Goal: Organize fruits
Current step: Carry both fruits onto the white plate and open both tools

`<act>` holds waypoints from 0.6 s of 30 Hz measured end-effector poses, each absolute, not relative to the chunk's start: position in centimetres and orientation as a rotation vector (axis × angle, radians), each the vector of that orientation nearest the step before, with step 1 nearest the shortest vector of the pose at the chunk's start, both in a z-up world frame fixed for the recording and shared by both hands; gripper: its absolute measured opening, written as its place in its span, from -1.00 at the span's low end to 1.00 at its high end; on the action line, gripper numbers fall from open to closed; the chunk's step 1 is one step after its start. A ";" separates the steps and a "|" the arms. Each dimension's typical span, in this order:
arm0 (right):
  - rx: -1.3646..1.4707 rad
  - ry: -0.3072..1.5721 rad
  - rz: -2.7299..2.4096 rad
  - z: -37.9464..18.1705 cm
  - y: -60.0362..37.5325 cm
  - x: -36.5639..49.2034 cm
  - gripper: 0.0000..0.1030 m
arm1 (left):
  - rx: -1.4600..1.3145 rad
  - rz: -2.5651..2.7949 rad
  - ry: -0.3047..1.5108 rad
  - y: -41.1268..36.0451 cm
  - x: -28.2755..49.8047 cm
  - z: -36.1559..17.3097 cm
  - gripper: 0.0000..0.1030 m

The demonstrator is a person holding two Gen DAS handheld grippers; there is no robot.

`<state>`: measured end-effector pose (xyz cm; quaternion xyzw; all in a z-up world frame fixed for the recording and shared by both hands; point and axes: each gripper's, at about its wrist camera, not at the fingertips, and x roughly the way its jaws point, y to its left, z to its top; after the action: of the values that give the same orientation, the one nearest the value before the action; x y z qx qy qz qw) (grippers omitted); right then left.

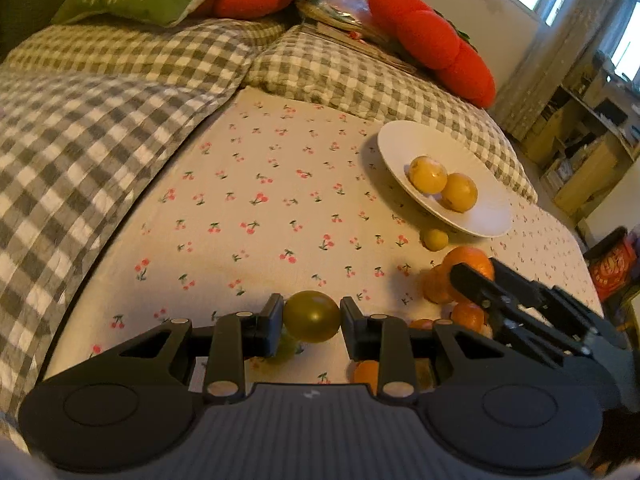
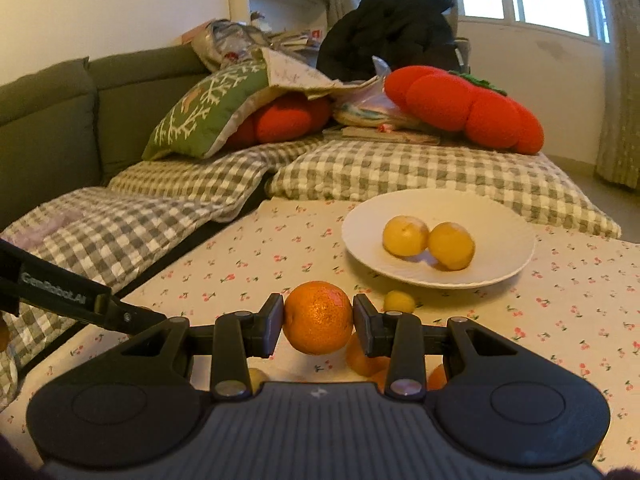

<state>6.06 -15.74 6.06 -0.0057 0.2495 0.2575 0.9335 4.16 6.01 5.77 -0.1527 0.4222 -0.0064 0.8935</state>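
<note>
My left gripper [image 1: 312,318] is shut on a green round fruit [image 1: 312,316], held just above the cherry-print cloth [image 1: 256,200]. My right gripper [image 2: 319,320] is shut on an orange [image 2: 318,318] and holds it above the cloth; it also shows in the left wrist view [image 1: 472,280], to the right of my left gripper. A white plate [image 1: 476,216] [image 2: 500,224] holds two yellow fruits [image 1: 442,182] [image 2: 428,242]. A small yellow fruit [image 1: 435,239] [image 2: 399,301] lies on the cloth by the plate's near rim. Several oranges [image 1: 466,314] [image 2: 362,358] lie under the grippers.
Grey checked cushions [image 1: 100,92] [image 2: 420,168] border the cloth at the back and left. Red tomato-shaped pillows [image 1: 436,40] [image 2: 464,108] and a green pillow [image 2: 208,116] lie behind. A green sofa back [image 2: 48,120] stands at the left. Shelves [image 1: 584,136] stand at the right.
</note>
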 end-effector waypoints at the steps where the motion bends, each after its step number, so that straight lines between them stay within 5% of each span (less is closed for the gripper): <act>1: -0.013 0.504 0.523 6.3 -16.1 6.1 -0.33 | -0.313 -0.019 0.885 5.8 4.5 5.8 -0.55; 18: -0.003 0.478 0.396 7.0 -22.6 11.4 -0.33 | -0.194 -0.125 0.797 0.0 12.3 9.2 -0.55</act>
<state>11.38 -22.65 7.01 -0.0014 0.2352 0.1947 0.9522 12.34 0.03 9.18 -0.0945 0.3871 -0.0606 0.9152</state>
